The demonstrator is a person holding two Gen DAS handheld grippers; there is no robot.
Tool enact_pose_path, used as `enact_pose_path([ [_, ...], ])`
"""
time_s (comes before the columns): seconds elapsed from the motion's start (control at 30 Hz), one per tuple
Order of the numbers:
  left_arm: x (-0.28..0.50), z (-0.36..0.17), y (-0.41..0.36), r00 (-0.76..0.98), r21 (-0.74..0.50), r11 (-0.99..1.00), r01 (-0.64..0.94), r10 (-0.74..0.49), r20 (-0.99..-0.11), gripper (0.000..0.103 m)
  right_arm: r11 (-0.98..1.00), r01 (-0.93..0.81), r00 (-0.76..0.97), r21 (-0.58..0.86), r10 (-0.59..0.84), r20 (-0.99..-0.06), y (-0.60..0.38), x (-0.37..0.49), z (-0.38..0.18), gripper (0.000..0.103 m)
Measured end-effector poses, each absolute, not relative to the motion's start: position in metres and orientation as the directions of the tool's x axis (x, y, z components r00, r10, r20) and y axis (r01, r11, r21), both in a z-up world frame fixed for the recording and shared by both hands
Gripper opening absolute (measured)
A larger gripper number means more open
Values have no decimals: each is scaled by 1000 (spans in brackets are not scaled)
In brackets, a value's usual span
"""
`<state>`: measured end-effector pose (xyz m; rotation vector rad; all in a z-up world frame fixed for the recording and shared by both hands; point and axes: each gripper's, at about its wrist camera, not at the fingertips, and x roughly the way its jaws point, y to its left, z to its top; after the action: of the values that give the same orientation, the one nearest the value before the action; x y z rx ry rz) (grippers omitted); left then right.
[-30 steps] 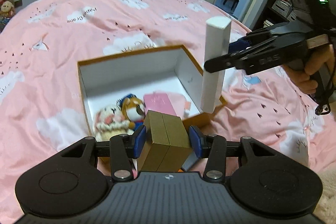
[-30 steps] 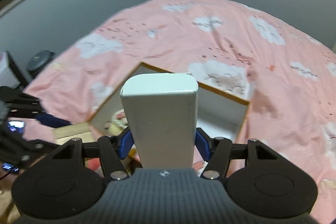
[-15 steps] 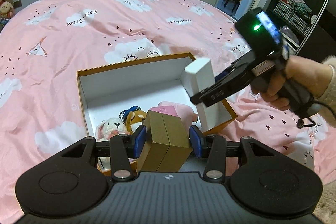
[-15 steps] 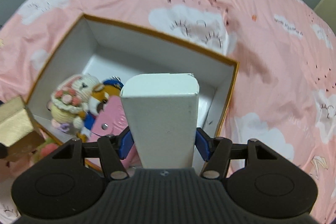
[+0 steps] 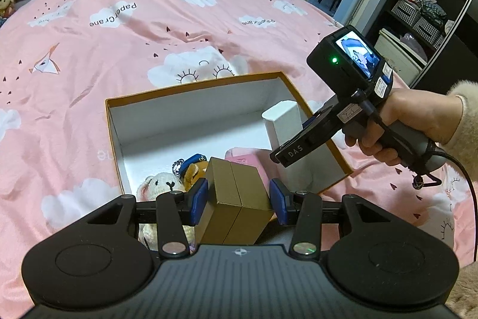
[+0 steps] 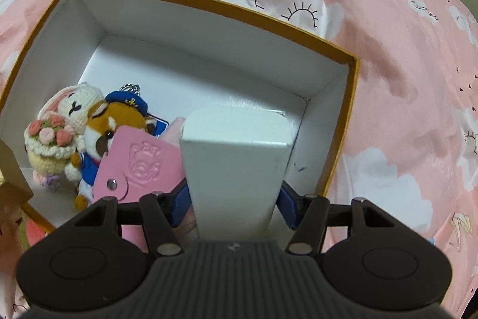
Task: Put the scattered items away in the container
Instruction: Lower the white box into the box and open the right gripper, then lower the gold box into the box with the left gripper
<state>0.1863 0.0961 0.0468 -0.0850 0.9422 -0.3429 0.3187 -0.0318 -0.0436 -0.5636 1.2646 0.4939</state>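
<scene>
Both grippers are carrying boxes at the open container on the pink bed.

The right gripper [image 6: 233, 201] is clamping an upright white box [image 6: 236, 166] between its blue pads [image 6: 180, 204] and pointing steeply down into the orange-rimmed container [image 6: 209, 5]; the white box is sitting inside, toward the wall at 3 o'clock in the right wrist view. Inside the container, at about 9 o'clock, a pink pouch [image 6: 140, 166], a fox plush in a blue cap [image 6: 116, 127] and a white bunny plush [image 6: 68, 121] are lying together. The left gripper [image 5: 239, 201] is clamping a gold box [image 5: 236, 202] and hanging over the container's near edge, at 6 o'clock in the left wrist view. A hand [image 5: 409, 124] in a fuzzy sleeve is gripping the right gripper's handle.
</scene>
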Motion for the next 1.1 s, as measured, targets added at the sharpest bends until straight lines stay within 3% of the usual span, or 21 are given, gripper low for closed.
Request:
enact_pose_path([
  [0.5, 230, 23, 104, 485, -238, 939, 248, -333, -809, 52, 661, -729, 247, -179, 9, -969, -17, 345, -50, 66],
  [0.63, 239, 20, 104, 479, -241, 938, 251, -337, -810, 52, 630, -761, 257, -151, 80, -963, -14, 353, -40, 67],
  [0.73, 244, 18, 103, 476, -244, 936, 253, -340, -811, 52, 588, -788, 280, -180, 83, -957, -8, 355, -41, 62],
  [0.83, 248, 17, 102, 473, -245, 935, 257, -342, -812, 52, 568, -796, 282, -209, 43, -958, -4, 360, -51, 47],
  [0.93, 251, 15, 100, 471, -250, 932, 261, -349, -810, 52, 564, -800, 277, -205, 44, -960, -6, 364, -57, 46],
  [1.1, 259, 15, 92, 473, -243, 928, 284, -356, -806, 52, 553, -802, 285, -225, 24, -958, -8, 364, -59, 35],
])
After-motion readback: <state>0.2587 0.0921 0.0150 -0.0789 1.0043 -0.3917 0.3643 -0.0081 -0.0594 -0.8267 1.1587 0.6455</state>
